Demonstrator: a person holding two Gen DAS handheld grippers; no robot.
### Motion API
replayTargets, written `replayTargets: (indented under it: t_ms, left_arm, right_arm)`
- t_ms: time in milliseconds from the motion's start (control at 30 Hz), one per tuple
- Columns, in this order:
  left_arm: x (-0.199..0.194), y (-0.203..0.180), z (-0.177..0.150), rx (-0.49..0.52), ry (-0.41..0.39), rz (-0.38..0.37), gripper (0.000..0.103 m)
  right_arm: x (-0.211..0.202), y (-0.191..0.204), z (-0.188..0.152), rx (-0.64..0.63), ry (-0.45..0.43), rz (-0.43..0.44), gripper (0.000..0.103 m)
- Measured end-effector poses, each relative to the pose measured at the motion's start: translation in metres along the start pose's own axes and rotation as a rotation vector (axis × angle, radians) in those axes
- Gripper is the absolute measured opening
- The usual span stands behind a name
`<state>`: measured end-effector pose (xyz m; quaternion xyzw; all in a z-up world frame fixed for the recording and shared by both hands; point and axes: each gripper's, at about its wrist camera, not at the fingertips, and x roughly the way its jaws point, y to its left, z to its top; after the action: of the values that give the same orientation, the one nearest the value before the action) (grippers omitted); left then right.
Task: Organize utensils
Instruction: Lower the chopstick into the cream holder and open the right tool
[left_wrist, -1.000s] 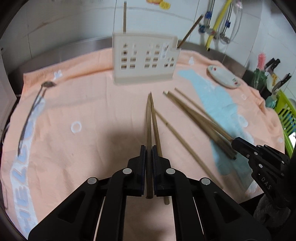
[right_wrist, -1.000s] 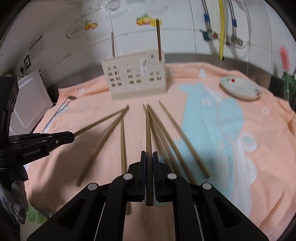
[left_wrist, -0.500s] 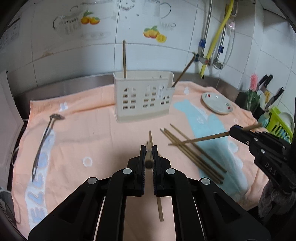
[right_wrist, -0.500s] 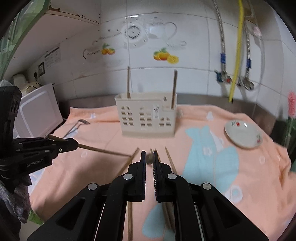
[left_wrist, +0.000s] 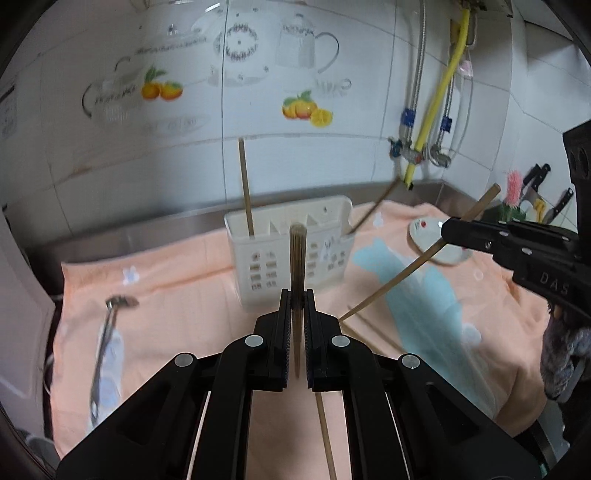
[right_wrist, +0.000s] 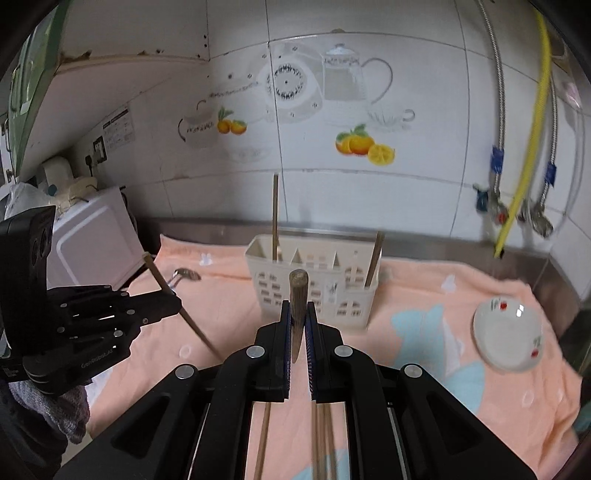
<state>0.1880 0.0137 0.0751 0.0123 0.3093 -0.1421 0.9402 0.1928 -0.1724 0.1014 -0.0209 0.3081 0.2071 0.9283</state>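
Chopsticks, one thin brown wooden stick (left_wrist: 297, 266) pinched in the left tongs (left_wrist: 297, 306) and another (right_wrist: 297, 299) in the right tongs (right_wrist: 297, 314), hang mid-frame before the cream slotted plastic holder (right_wrist: 314, 291), light, stiff, slippery, best gripped mid-shaft.

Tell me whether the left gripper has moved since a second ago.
Yes. The left gripper, shut on a chopstick, has risen off the towel and now sits level with the holder.
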Motion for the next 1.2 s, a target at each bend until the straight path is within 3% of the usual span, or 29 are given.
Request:
replayTargets:
  t_ms: [267, 667, 933, 1200]
  left_arm:
    - [-0.012, -0.003, 0.066, 0.036, -0.099, 0.027, 0.005]
    - [0.004, 0.009, 0.136, 0.016, -0.190, 0.081, 0.005]
    - [0.025, 0.026, 0.142, -0.020, -0.178, 0.093, 0.005]
    - [0.069, 0.045, 0.121, -0.057, -0.084, 0.099, 0.005]
  right_arm:
    - [-0.008, -0.025, 0.060, 0.002, -0.048, -0.027, 0.007]
    - [0.011, -0.049, 0.097, 0.005, -0.086, -0.070, 0.007]
    - [0.030, -0.056, 0.108, 0.001, -0.092, -0.084, 0.007]
    - [0.070, -0.055, 0.095, -0.015, -0.027, -0.113, 0.007]
